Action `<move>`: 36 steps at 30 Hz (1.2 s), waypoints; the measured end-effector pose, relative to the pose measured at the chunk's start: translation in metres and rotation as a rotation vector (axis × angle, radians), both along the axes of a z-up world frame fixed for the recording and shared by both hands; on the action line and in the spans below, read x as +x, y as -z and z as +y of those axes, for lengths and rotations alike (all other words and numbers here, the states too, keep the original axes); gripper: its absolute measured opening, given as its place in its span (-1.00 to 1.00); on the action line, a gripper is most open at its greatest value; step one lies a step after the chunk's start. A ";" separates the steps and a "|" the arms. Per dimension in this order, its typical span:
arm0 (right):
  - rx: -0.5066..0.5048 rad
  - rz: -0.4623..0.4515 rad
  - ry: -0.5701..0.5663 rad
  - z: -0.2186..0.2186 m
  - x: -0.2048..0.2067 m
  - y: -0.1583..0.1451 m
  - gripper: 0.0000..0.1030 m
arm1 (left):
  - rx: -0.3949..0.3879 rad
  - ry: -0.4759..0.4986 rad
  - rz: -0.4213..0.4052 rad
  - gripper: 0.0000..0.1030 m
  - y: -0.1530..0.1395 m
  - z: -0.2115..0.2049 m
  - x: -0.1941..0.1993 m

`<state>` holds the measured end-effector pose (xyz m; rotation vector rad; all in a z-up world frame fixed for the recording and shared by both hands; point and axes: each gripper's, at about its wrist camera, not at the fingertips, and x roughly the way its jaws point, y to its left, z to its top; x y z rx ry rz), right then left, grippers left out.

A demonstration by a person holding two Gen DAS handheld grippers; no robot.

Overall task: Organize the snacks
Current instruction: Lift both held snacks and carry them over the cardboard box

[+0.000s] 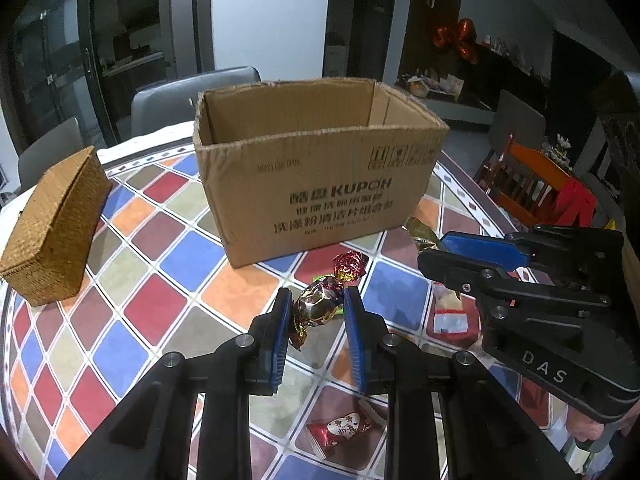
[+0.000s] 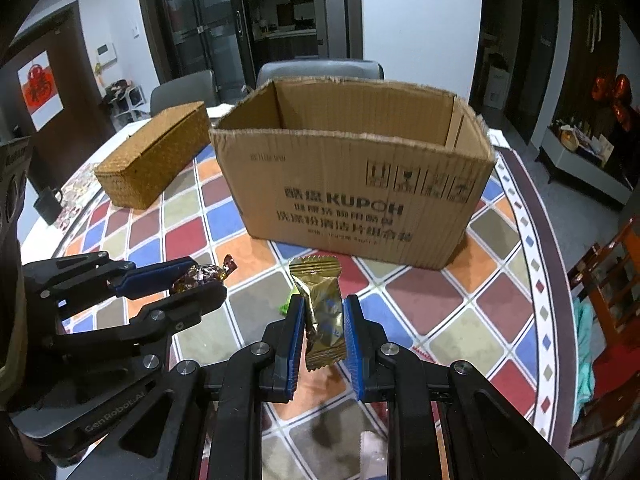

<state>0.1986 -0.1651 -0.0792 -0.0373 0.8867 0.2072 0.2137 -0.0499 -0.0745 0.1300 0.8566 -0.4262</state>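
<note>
Both tongs are closed on sweets, held above the checked tablecloth (image 1: 168, 264). The left gripper (image 1: 316, 312) pinches a foil-twisted candy (image 1: 316, 306) at lower centre of its view; the right gripper (image 2: 324, 316) clamps a gold wrapped snack (image 2: 322, 308). The open cardboard box (image 2: 352, 184) stands ahead at frame centre, apparently the destination. The carry step seems in hand; next, each load needs bringing over the rim and releasing inside.
</note>
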 end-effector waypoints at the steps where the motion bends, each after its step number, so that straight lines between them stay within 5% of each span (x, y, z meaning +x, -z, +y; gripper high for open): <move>1: 0.001 -0.006 0.000 0.000 0.000 -0.004 -0.59 | -0.001 -0.003 -0.003 -0.48 -0.002 0.000 0.000; 36: 0.010 -0.127 0.041 -0.019 0.015 -0.084 -0.59 | -0.016 -0.018 -0.093 -0.48 -0.074 -0.011 0.025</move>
